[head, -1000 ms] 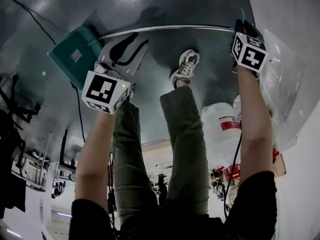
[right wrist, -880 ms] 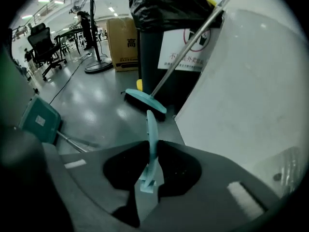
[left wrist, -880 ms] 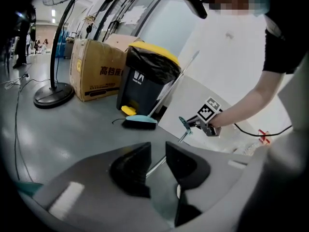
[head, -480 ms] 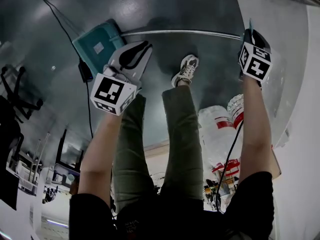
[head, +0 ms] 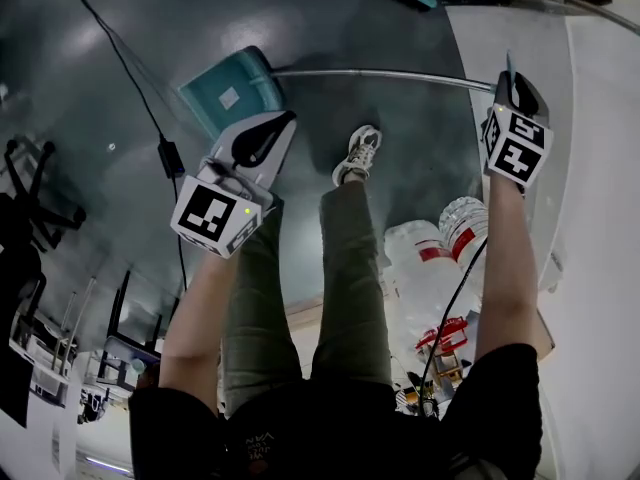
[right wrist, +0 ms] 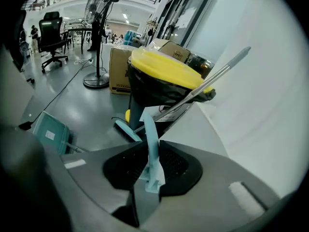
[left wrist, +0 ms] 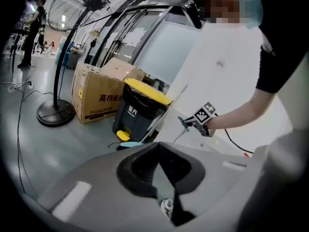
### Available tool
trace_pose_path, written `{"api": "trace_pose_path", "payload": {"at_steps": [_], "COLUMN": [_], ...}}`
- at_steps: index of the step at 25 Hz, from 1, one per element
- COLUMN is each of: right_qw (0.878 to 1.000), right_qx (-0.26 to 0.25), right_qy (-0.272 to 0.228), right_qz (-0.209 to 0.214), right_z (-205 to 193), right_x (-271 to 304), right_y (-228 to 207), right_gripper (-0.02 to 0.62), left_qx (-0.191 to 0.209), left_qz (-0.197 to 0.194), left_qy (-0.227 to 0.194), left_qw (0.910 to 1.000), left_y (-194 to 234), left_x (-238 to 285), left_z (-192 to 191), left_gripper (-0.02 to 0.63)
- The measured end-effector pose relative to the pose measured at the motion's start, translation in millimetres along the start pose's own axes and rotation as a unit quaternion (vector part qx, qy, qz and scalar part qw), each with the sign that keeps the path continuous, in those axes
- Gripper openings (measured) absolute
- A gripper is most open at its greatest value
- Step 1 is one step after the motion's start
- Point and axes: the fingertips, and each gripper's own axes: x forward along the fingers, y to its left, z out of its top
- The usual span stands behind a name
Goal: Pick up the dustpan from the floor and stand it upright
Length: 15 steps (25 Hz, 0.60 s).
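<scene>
by the bin [right wrist: 161,79], right hand-held gripper [right wrist: 149,151] grips dustpan handle [head: 380,74]; left hand-held gripper [left wrist: 158,151] just closed, empty.

The head view looks steeply down at the floor [head: 300,18]. Both gripper views look along their jaws and share the bin [left wrist: 137,112] at 12 o'clock.

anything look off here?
The dustpan is not upright. Its long handle slants, with the pan end low by the floor. The right gripper pinches only the thin blue tip of the handle, which looks like a slim hold for such a long lever. Nothing looks spilled or broken.
</scene>
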Motion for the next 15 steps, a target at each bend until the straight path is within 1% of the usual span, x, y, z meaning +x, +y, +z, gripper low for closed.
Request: {"api": "trace_pose_path", "payload": {"at_steps": [5, 10, 15], "right_qw": [1.000, 0.998, 0.996], "right_qx": [-0.014, -0.040, -0.067], "right_qy": [-0.010, -0.023, -0.032], "right_qz": [-0.022, -0.036, -0.053], "right_z": [18, 40, 53], "right_x": [-18, -35, -50], "right_y": [-34, -59, -87], "right_gripper": [0.067, 0.069, 0.069], "left_qx": [0.005, 0.003, -0.002], "left_qz": [-0.014, -0.008, -0.004], "left_qy": [-0.009, -0.024, -0.037], "left_qw": [0.9999, 0.9997, 0.9993], "left_y": [-18, -22, -33], "left_x": [-4, -6, -2], "left_z": [20, 37, 49], "left_gripper": [0.054, 0.054, 0.054]}}
